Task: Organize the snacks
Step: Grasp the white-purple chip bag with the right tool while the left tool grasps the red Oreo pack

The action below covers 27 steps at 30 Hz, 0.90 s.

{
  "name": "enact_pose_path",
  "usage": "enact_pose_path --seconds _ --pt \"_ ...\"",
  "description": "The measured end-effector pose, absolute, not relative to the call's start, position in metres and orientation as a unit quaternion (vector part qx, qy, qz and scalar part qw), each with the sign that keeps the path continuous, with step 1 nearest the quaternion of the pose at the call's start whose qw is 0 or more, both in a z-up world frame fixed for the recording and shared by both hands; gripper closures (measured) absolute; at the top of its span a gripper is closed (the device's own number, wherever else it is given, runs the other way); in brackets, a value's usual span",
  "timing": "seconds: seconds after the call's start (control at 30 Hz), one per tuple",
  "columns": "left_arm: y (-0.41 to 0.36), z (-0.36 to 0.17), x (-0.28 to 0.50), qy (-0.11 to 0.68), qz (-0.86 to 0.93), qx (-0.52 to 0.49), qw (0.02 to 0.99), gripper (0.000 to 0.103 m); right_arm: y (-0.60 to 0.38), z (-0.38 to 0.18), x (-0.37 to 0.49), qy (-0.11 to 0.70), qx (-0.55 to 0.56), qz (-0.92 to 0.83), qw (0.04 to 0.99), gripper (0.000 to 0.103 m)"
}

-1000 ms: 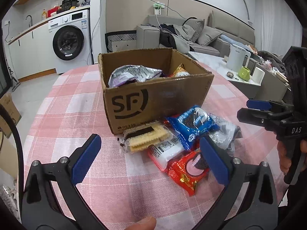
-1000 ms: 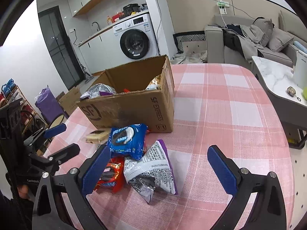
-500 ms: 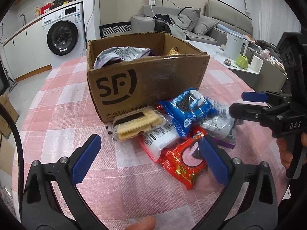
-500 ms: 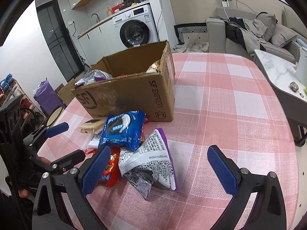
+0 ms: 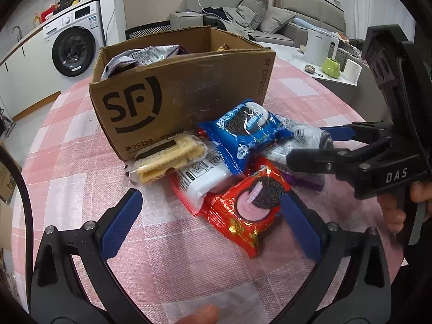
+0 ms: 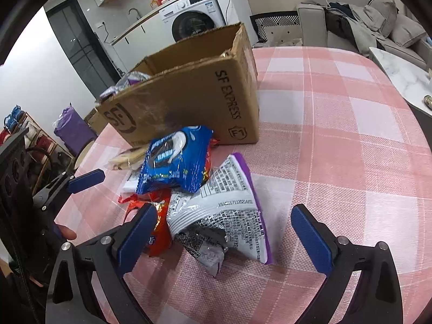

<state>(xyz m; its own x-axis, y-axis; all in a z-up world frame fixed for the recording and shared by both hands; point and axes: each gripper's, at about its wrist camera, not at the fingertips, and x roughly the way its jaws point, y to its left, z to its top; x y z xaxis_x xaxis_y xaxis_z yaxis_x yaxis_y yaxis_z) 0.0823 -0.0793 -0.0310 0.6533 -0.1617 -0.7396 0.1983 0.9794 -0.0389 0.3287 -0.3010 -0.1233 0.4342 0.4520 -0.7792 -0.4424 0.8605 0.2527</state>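
Observation:
A pile of snacks lies in front of a cardboard SF box (image 5: 172, 97) (image 6: 189, 102). The pile holds a red Oreo pack (image 5: 248, 205), a blue Oreo pack (image 5: 243, 129) (image 6: 172, 162), a wafer pack (image 5: 167, 159), a white pack (image 5: 199, 175) and a silver-purple bag (image 6: 226, 210). My left gripper (image 5: 210, 221) is open, its fingers on either side of the red pack. My right gripper (image 6: 224, 232) is open around the silver-purple bag. The box holds a silver-purple bag (image 5: 143, 56) and other snacks.
The table has a pink checked cloth (image 6: 337, 135). A washing machine (image 5: 73, 46), a sofa (image 5: 270, 24) and a side table with a white kettle (image 5: 318, 47) stand beyond it. A purple bag (image 6: 71, 129) is on the floor at the left.
Both grippers have moved forward and down toward the snack pile. Both stay open. The snacks have not moved.

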Motion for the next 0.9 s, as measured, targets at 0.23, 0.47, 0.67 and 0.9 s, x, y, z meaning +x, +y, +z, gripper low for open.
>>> enact_pose_path --seconds 0.23,0.47,0.67,0.9 --pt "-0.089 -0.041 0.085 0.411 -0.105 0.029 0.905 0.001 -0.301 -0.129 0.330 0.464 0.027 0.287 0.838 0.032" --pt "-0.093 -0.044 0.088 0.415 -0.112 0.026 0.903 0.001 -0.310 -0.118 0.328 0.448 0.029 0.294 0.844 0.043" --pt "-0.091 -0.047 0.087 0.420 -0.121 0.016 0.899 0.001 -0.322 -0.107 0.327 0.434 0.036 0.288 0.853 0.043" --pt "-0.102 -0.050 0.089 0.421 -0.130 0.012 0.897 0.001 -0.324 -0.106 0.326 0.438 0.023 0.289 0.851 0.043"
